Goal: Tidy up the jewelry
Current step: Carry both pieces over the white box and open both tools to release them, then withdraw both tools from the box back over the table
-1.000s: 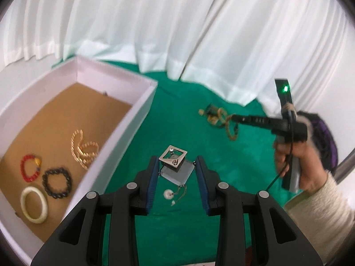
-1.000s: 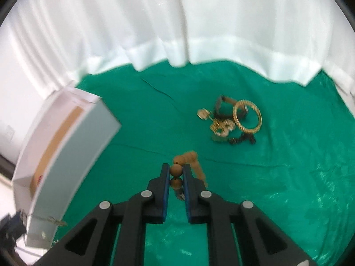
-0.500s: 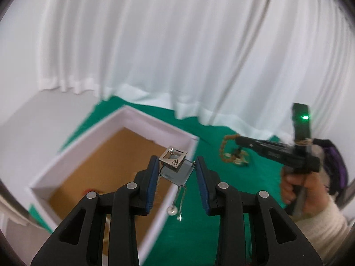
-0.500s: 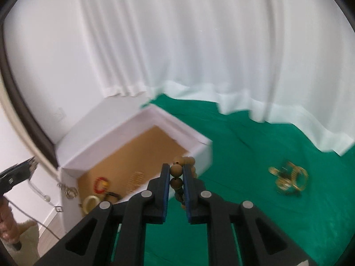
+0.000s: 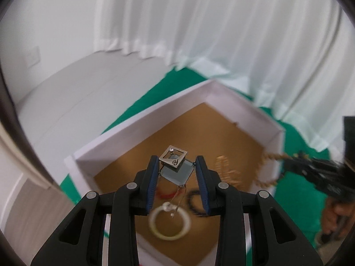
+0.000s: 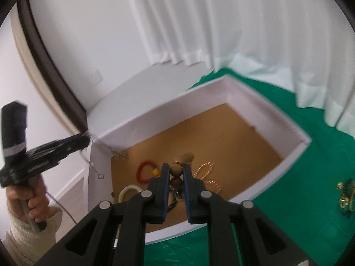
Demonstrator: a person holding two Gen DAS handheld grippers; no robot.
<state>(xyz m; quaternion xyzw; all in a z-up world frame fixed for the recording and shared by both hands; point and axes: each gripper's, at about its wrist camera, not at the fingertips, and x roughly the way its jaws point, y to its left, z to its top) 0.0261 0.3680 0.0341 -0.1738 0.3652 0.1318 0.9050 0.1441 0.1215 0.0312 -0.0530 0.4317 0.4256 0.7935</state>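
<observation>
My left gripper (image 5: pixel 177 170) is shut on a square silver pendant earring (image 5: pixel 174 158) with a grey tile and dangling pearl, held above the white box (image 5: pixel 221 93). My right gripper (image 6: pixel 176 175) is shut on a brown wooden bead bracelet (image 6: pixel 176 170), also above the box (image 6: pixel 255 97). Inside the box lie a red bracelet (image 6: pixel 142 170), a gold chain (image 6: pixel 206 173), a white bangle (image 5: pixel 169 223) and a black bead bracelet (image 5: pixel 195 202). The right gripper with its hanging beads (image 5: pixel 268 168) shows at the right of the left wrist view.
The box stands on a green cloth (image 6: pixel 299 188). A small pile of gold jewelry (image 6: pixel 345 194) lies on the cloth to the right. White curtains (image 6: pixel 244 22) hang behind. Grey floor (image 5: pixel 77 93) lies left of the cloth.
Both grippers have moved left with their pieces and now hang over the inside of the box, where before they were over the cloth and box edge.
</observation>
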